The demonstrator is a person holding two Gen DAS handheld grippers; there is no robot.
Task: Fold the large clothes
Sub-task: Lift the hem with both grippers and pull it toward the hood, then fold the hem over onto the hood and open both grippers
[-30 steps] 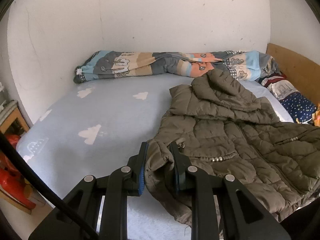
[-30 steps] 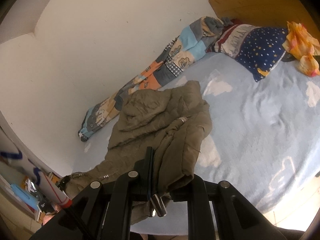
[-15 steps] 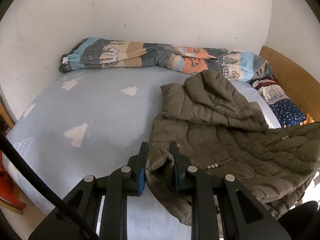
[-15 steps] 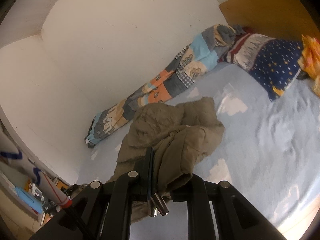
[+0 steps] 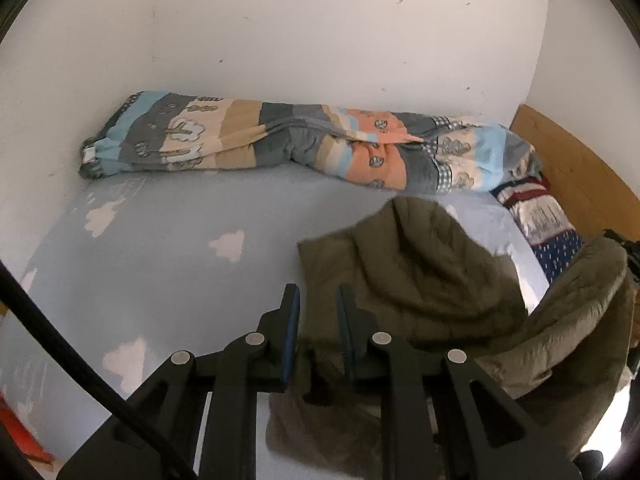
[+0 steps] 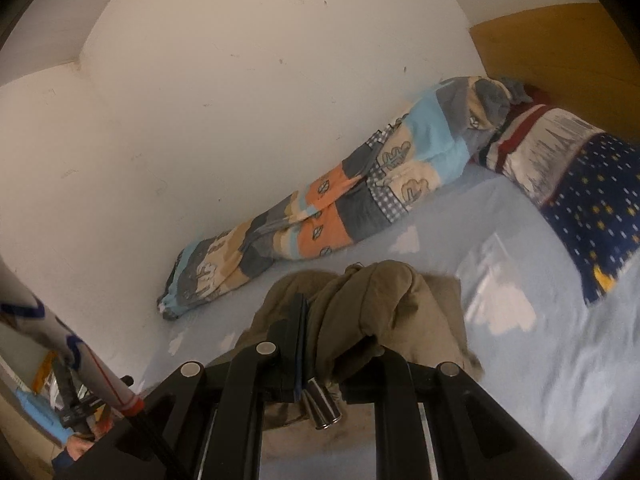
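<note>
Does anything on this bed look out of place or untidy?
Only the patchwork quilt: it lies bunched in a long roll against the wall, not spread. The olive jacket is rumpled, but both hand-held grippers hold it for folding.

Left tongs (image 5: 318, 308), right tongs (image 6: 340, 320) clamped, angled down.

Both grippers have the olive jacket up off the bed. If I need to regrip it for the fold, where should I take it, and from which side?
Probably at the hem corners again, where the left gripper and right gripper are shut on the olive jacket. The quilted body is bulky; its edges are thinner and fit between the jaws. Come from the near side of the bed, since the hood end lies toward the rolled duvet.
</note>
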